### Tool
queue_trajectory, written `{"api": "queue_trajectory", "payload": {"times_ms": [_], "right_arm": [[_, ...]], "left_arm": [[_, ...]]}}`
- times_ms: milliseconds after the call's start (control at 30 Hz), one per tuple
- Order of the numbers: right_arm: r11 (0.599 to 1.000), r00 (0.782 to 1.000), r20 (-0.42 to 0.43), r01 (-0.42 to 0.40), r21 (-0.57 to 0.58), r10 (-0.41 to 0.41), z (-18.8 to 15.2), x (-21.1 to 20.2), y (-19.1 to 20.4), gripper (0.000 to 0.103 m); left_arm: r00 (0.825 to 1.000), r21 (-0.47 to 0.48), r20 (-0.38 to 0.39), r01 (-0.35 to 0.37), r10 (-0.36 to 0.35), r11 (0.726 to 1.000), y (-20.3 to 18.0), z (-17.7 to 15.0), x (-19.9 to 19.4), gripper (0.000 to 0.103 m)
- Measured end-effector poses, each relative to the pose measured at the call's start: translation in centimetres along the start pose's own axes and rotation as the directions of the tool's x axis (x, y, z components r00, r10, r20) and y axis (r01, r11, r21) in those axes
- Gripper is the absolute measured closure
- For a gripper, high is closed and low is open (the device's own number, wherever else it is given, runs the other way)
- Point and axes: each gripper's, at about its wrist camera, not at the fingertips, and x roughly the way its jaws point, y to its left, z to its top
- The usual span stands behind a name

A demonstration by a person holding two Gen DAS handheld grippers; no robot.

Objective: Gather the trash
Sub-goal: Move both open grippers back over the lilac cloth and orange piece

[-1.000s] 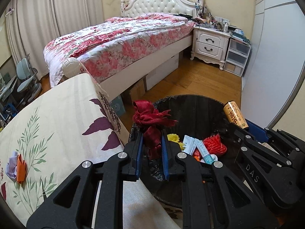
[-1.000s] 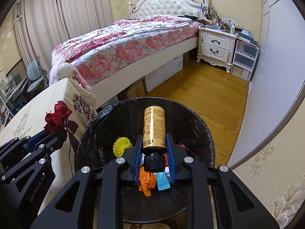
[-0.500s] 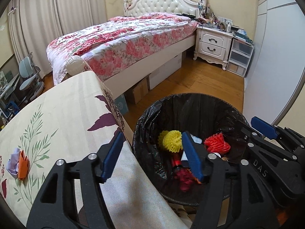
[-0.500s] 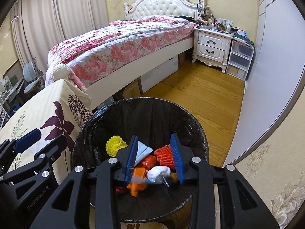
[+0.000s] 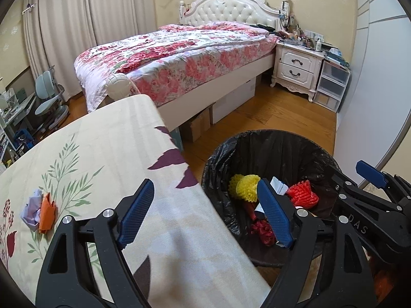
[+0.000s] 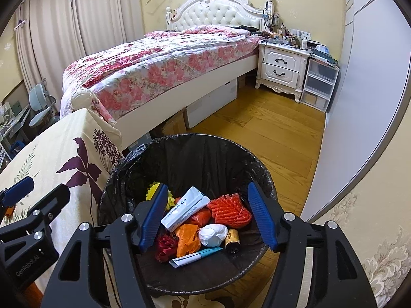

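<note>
Remaining trash, crumpled lilac-and-orange paper [image 5: 38,211], is lying on the tabletop [image 5: 108,154] left of the left tongs [image 5: 205,214], the nearer pair, while both it and the right tongs [image 6: 209,217], over the bin [image 6: 205,151], are opening empty.

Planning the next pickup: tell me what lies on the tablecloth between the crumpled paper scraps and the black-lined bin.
Only bare floral tablecloth lies between the lilac and orange crumpled scraps and the black-lined bin, in the left wrist view.

Blk bin liner [image 6: 205,159], floral tablecloth [image 5: 108,154]
</note>
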Motion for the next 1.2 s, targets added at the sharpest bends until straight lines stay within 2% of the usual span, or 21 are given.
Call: {"api": "queue_trajectory", "payload": {"times_ms": [300, 633, 900, 1200], "right_arm": [[0.997, 0.998, -0.014, -0.062, -0.047, 0.061, -0.8, -0.6, 3.8, 0.038], [0.972, 0.984, -0.047, -0.178, -0.153, 0.173, -1.9, -1.4, 11.3, 0.038], [0.93, 0.962, -0.084, -0.274, -0.247, 0.261, -2.9, -2.3, 17.8, 0.038], [0.88, 0.939, -0.124, -0.344, -0.326, 0.321, -3.6, -2.9, 24.1, 0.038]], "left_arm": [[0.999, -0.072, -0.01, -0.048, 0.048, 0.996, 4.7, -1.9, -2.2, 0.023], [0.989, -0.156, -0.02, -0.145, 0.144, 0.977, 11.9, -4.4, -5.0, 0.022], [0.97, -0.247, -0.066, -0.242, 0.233, 0.938, 18.9, -7.4, -6.7, 0.022], [0.944, -0.32, -0.118, -0.329, 0.307, 0.888, 25.1, -10.4, -8.2, 0.023]]}}
